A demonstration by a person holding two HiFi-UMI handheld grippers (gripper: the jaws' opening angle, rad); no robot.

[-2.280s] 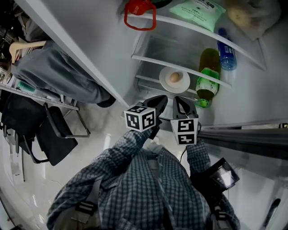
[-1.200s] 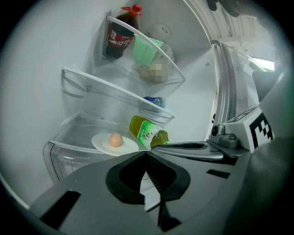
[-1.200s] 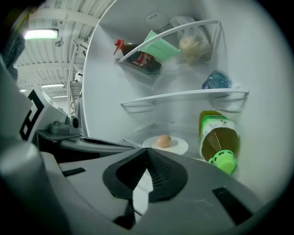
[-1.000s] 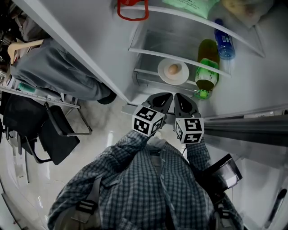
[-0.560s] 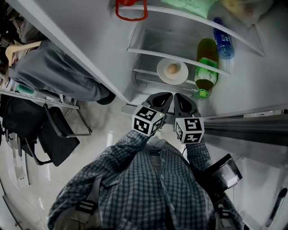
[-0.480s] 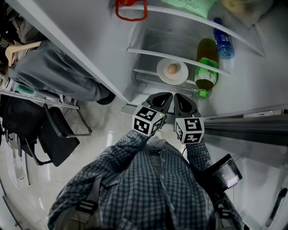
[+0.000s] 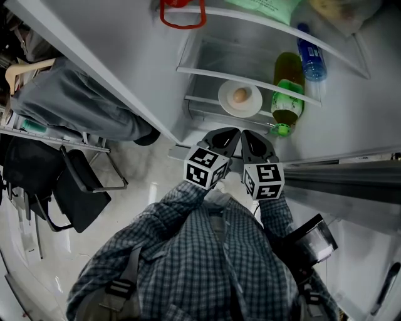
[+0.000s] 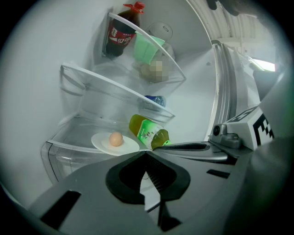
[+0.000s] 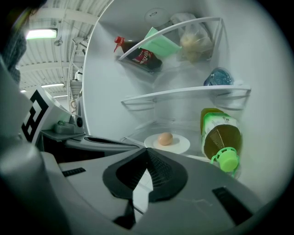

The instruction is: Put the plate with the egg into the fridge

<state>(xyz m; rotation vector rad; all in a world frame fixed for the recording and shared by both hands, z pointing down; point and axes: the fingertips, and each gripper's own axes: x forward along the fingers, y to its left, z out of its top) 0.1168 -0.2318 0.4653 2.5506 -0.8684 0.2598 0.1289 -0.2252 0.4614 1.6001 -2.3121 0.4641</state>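
A white plate [image 7: 249,107] with a brown egg [image 7: 240,96] on it rests on a lower glass shelf [image 7: 213,78] of the open fridge. The plate [image 8: 126,145] and egg [image 8: 115,139] show in the left gripper view; the plate [image 9: 180,145] and egg [image 9: 165,138] show again in the right gripper view. My left gripper [image 7: 227,139] and right gripper [image 7: 249,140] hang side by side just outside the fridge, below the plate and clear of it. Both are shut and empty.
A green-capped bottle [image 7: 286,94] of yellow drink lies next to the plate. A blue-capped bottle [image 7: 311,61] lies on the shelf above, with a green packet [image 7: 268,7] higher up and a red handle [image 7: 183,14]. The open door [image 7: 81,56] stands at left.
The view has barely shifted over the last second. Earlier, both grippers drew back slightly from the fridge, leaving the plate on the shelf.
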